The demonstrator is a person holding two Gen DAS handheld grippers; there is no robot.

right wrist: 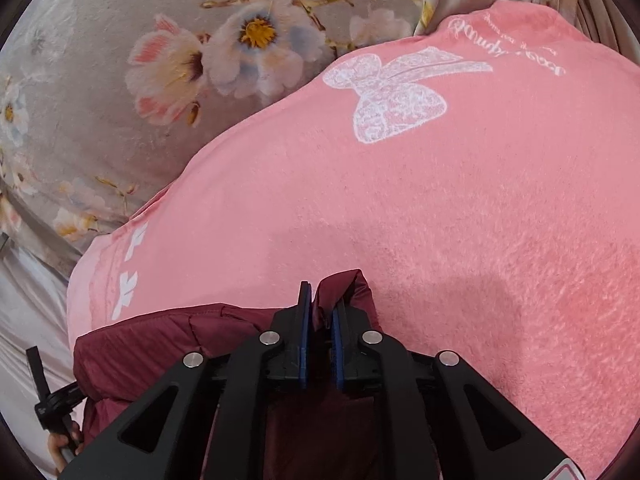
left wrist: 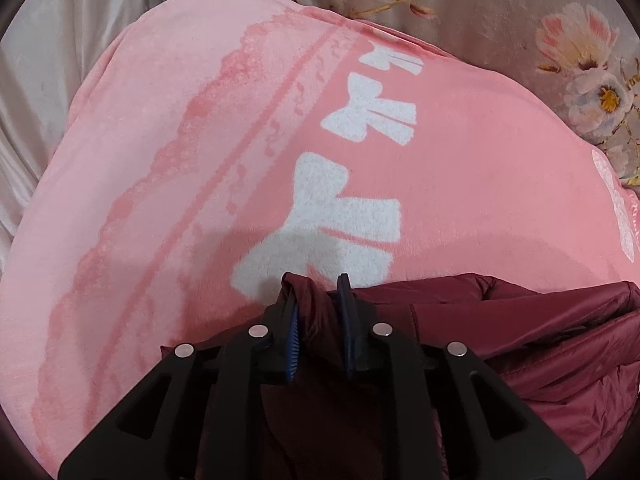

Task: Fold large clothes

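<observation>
A dark red quilted jacket point(left wrist: 540, 344) lies over a pink fleece blanket point(left wrist: 200, 140) with white bows. My left gripper point(left wrist: 318, 292) is shut on a bunched edge of the jacket at the bottom middle of the left wrist view. The jacket spreads to its right. In the right wrist view my right gripper point(right wrist: 322, 296) is shut on another fold of the jacket point(right wrist: 160, 344), which spreads to its left. The pink blanket point(right wrist: 440, 220) fills the area ahead. The jacket's lower part is hidden under both grippers.
A grey bedcover with a flower print point(right wrist: 120, 100) lies beyond the blanket; it also shows in the left wrist view point(left wrist: 560, 60). Pale satin sheet point(left wrist: 48, 80) lies at the left. The other gripper's black handle point(right wrist: 44, 400) and a hand show at the lower left.
</observation>
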